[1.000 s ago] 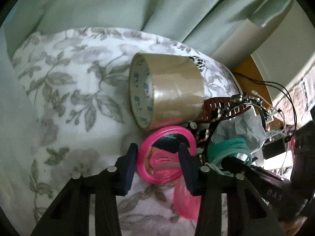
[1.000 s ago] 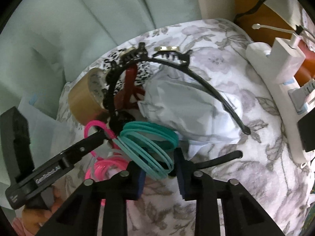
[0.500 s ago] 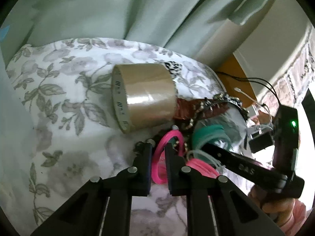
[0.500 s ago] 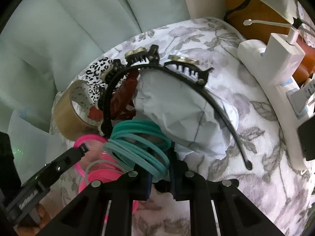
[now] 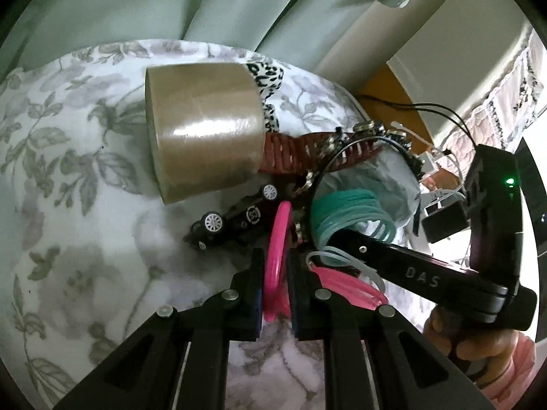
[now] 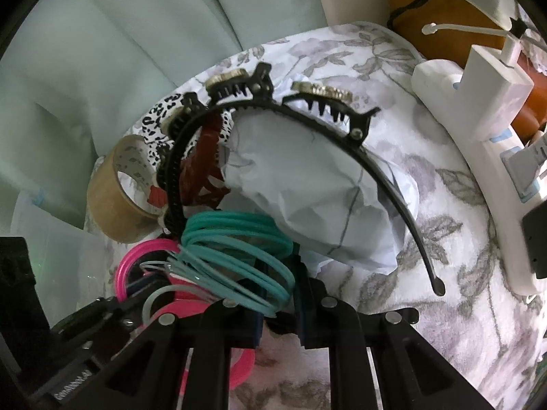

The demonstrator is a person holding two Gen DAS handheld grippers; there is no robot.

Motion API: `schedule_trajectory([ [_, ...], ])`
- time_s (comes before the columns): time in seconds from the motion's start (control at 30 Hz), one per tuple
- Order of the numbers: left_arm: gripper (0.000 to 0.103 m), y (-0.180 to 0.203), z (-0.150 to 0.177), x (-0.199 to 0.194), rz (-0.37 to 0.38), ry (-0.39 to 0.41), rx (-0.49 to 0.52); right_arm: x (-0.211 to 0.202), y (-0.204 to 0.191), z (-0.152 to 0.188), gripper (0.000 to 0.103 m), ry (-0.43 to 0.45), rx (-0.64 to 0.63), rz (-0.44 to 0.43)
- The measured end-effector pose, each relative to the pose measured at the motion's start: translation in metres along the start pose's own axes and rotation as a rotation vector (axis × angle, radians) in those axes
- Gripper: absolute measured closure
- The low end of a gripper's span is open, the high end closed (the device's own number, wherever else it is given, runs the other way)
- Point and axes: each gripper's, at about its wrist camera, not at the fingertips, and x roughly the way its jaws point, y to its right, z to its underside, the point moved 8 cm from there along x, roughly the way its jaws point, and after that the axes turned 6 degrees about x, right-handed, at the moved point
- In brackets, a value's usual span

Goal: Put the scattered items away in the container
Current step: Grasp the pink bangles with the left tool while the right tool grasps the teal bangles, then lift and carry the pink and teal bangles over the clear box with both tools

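Observation:
My left gripper (image 5: 276, 270) is shut on the pink end ring (image 5: 278, 256) of a plastic spring coil, lifted off the floral cloth. My right gripper (image 6: 278, 294) is shut on the teal coils (image 6: 236, 239) of the same spring; they also show in the left wrist view (image 5: 352, 215). Pink and clear coils (image 5: 345, 280) stretch between the two grippers. A roll of brown tape (image 5: 201, 126) lies just beyond, with a black toy car (image 5: 236, 220) under the ring. No container shows.
A black toothed headband (image 6: 307, 126) arches over crumpled white paper (image 6: 307, 191). A brown comb clip (image 5: 307, 157) and a leopard-print band (image 5: 270, 85) lie by the tape. A white power strip with chargers (image 6: 478, 109) runs along the right. Green curtain hangs behind.
The left gripper closed on the pink ring and lifted it, uncovering the toy car. The right gripper closed on the teal coils and rose with them.

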Motion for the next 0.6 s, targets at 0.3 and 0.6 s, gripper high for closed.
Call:
schedule_trajectory([
  [0.3,0.098,-0.003,-0.007,-0.025,-0.017,0.055,-0.036,-0.014,-0.008,0.005,0.089,0.028,0.003,-0.006],
  [0.6,0.098,0.004,-0.008,-0.070,-0.044,0.116,-0.037,-0.060,-0.007,0.009,0.090,0.102,0.005,-0.037],
])
